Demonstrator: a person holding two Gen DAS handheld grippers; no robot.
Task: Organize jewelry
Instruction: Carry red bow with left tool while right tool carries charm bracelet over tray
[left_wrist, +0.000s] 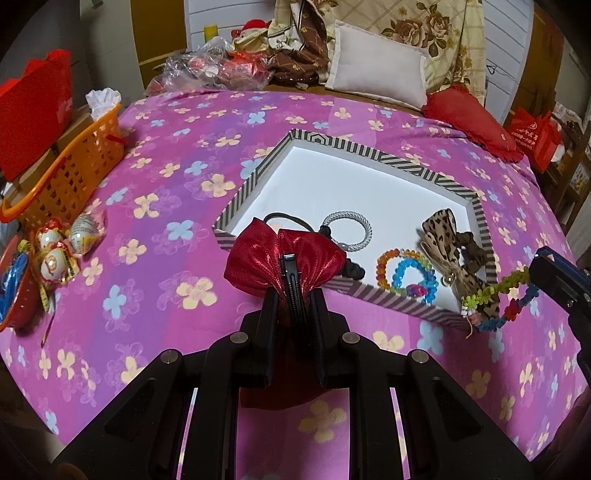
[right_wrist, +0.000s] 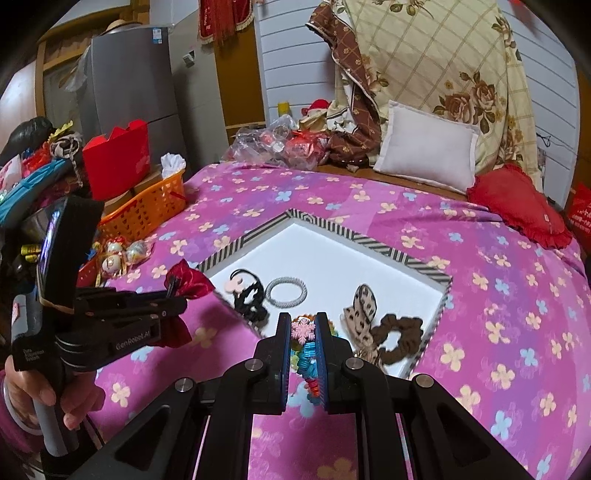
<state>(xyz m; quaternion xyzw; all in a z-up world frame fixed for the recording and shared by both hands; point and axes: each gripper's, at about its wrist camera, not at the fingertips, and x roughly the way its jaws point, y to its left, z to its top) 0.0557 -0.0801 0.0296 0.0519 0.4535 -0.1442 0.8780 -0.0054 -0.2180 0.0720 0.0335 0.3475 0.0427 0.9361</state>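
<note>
My left gripper (left_wrist: 293, 295) pinches the red bow clip (left_wrist: 284, 264) by the striped tray's (left_wrist: 236, 192) near-left corner; right gripper (right_wrist: 302, 345) clamps the colorful bead bracelet (right_wrist: 308, 360) above its near edge, for dropping in.

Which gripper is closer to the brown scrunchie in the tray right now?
Right. The right gripper hangs over the tray's near edge just beside the brown scrunchie; the left gripper sits outside the tray's far-left side.

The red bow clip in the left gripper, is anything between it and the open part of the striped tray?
Nothing visible blocks it. The red bow clip sits at the striped tray's near rim; just beyond lie the black hair tie and silver bracelet, with bare white floor farther in.
</note>
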